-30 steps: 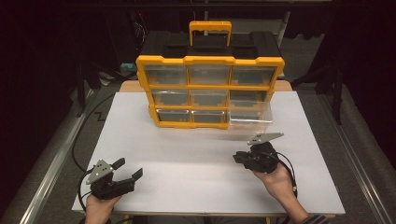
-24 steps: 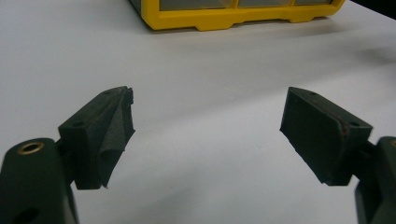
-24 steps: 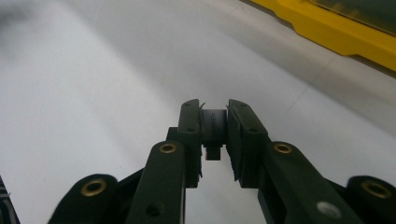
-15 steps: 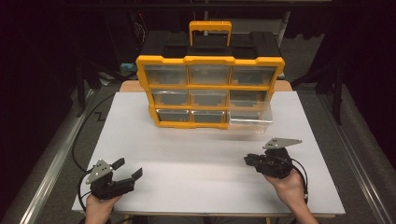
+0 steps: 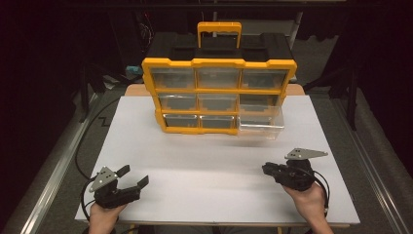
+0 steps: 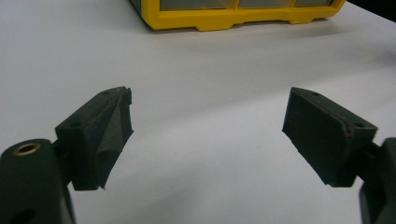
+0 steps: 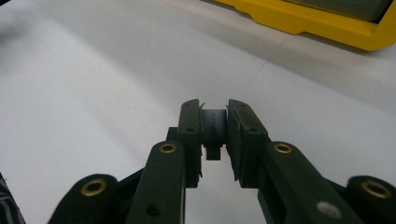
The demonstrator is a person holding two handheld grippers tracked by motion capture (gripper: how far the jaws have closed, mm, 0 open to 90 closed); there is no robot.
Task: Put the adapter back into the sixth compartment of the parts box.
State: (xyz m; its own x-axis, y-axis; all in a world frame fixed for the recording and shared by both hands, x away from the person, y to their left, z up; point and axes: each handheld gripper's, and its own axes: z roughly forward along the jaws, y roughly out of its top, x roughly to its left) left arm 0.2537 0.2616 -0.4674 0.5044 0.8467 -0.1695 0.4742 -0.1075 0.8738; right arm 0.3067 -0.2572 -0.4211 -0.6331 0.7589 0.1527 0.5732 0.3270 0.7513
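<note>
Right gripper (image 7: 214,122) near table (image 5: 214,165) front edge at 5 o'clock, jaws clamped on a small dark block (image 7: 214,128). Left gripper (image 6: 208,112) at 7 o'clock, jaws spread wide, nothing between, hovering over bare white top. Farther back at 12 o'clock: yellow drawer organizer (image 5: 219,95), upright; lower-right clear drawer (image 5: 258,124) pulled out toward the front.

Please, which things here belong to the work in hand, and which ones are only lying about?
In the job:
- right hand-held gripper, shut on a small dark part
- open drawer, bottom right of the organizer

Just there:
- left hand-held gripper, open and empty, resting on the table
</note>
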